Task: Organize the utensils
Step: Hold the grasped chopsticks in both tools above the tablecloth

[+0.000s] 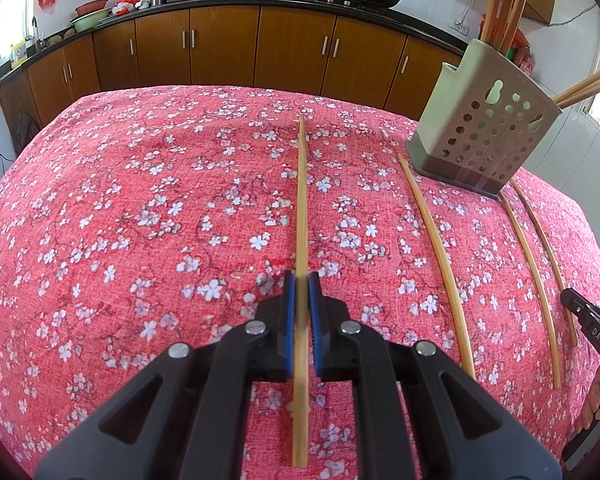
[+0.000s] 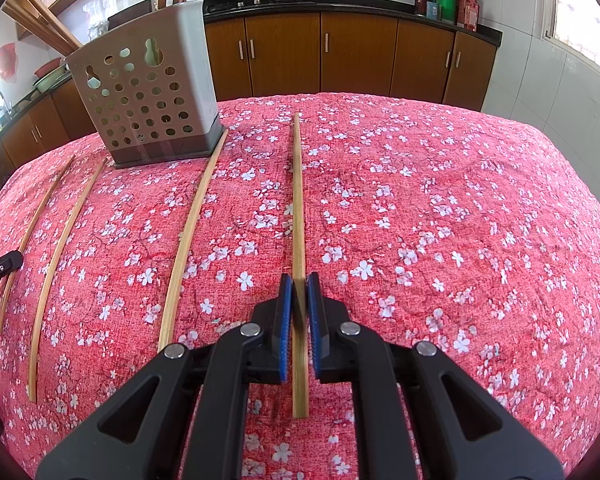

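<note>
Left wrist view: the left claw [image 1: 301,280] is seen closed narrowly around a chopstick [image 1: 301,200] lying lengthwise on the floral-clothed desk [image 1: 140,200], with three more chopsticks laid to its right. In the right wrist view, the right claw [image 2: 299,282] is likewise clamped on another chopstick [image 2: 298,208], and farther back the perforated holder [image 2: 148,92] is stood upright, chopsticks held inside.

Red tablecloth [image 1: 140,200] with white blossoms; tan chopsticks [image 1: 302,200]; grey perforated holder [image 2: 148,92]
</note>
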`<state>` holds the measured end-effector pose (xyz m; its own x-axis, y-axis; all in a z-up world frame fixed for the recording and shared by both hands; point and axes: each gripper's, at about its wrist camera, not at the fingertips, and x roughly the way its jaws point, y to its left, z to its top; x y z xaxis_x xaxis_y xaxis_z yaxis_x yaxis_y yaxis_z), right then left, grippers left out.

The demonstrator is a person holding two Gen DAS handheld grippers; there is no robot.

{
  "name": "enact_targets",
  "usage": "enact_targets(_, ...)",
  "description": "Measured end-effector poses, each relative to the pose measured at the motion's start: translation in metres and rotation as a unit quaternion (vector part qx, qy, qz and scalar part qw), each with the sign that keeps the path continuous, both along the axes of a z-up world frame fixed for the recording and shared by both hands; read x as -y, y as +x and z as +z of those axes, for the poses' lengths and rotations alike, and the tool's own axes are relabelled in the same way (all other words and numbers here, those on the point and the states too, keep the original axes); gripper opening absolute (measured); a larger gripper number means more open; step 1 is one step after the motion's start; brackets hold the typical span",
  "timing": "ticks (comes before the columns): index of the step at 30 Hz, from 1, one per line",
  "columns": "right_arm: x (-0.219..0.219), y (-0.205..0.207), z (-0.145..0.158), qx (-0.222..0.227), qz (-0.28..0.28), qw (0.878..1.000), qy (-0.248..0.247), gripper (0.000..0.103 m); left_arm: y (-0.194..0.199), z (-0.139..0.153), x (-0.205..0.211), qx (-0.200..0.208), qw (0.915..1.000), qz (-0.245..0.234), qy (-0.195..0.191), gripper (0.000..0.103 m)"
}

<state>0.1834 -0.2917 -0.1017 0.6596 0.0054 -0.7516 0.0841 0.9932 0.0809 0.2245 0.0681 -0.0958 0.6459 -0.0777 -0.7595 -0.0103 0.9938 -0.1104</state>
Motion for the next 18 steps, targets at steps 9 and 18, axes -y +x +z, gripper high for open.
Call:
enact_targets(9,-0.0001,0.0002,-0.0001,0.000,0.000,1.000,0.000,0.010,0.0003,-0.0002,-0.0003,0.000,1.0000,0.000,0.000,0.011)
enact_targets(18,-0.0004,0.0004,-0.0002,0.000,0.000,1.000,0.000,0.010,0.0007,-0.0009,-0.0017,0.000,1.0000,0.000,-0.001,0.011)
